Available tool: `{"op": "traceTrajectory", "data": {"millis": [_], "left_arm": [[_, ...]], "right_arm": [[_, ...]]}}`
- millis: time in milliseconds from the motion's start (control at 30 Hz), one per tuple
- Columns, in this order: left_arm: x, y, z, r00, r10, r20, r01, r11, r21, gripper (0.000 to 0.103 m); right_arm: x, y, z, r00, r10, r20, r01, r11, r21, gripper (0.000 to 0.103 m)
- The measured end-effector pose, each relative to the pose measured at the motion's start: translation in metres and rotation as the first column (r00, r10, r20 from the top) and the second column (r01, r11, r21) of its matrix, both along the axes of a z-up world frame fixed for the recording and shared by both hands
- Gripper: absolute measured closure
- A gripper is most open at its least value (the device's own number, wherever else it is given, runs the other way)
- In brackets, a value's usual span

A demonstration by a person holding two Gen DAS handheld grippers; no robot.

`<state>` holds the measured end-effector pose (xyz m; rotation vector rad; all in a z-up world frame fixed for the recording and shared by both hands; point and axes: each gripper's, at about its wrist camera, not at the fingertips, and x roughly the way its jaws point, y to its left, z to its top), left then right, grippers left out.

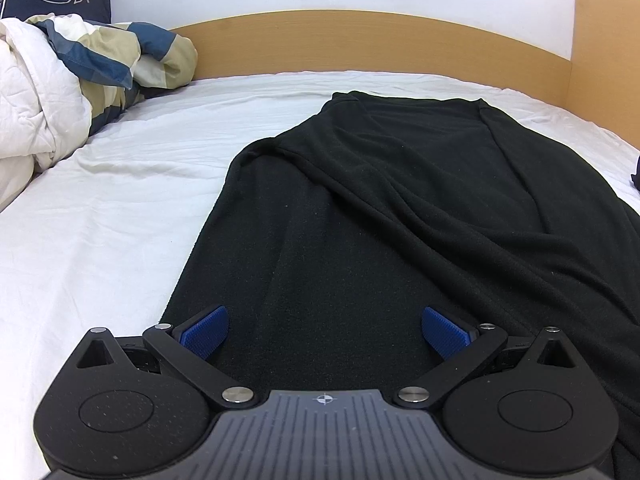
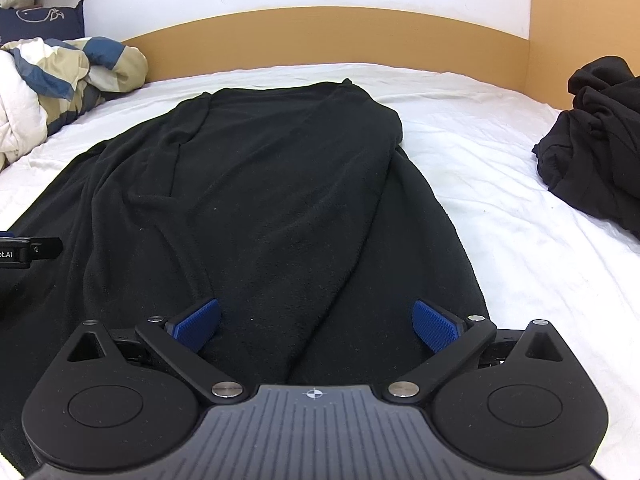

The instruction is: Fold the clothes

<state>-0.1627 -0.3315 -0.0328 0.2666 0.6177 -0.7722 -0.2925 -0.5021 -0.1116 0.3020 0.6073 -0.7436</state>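
Folding seemed midway: long black fleece garment point(image 1: 400, 216) lay lengthwise on the white bed sheet point(image 1: 100, 208), both the left hand-held gripper point(image 1: 325, 332) and right hand-held gripper point(image 2: 316, 326) released above its near hem, probably needing next to grasp it.

Matt black fleecy cloth garment point(image 1: 400, 208); creased white cotton sheet point(image 1: 120, 208); smooth light wood headboard point(image 1: 360, 44)

Black garment point(image 1: 400, 208) on white sheet point(image 1: 100, 220); blue-beige-white patchwork duvet point(image 1: 100, 52); navy whale-print pillow point(image 1: 60, 0).
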Motion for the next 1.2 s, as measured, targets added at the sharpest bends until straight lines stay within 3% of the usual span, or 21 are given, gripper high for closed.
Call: {"op": "traceTrajectory", "data": {"millis": [467, 1200], "left_arm": [[0.000, 0.000, 0.000, 1.000, 0.000, -0.001, 0.000, 1.000, 0.002, 0.000], [0.000, 0.002, -0.001, 1.000, -0.002, -0.001, 0.002, 1.000, 0.002, 0.000]], "right_arm": [[0.012, -0.004, 0.004, 0.998, -0.053, -0.026, 0.053, 0.999, 0.001, 0.000], [0.013, -0.011, 0.001, 1.000, -0.030, -0.008, 0.030, 1.000, -0.011, 0.000]]}}
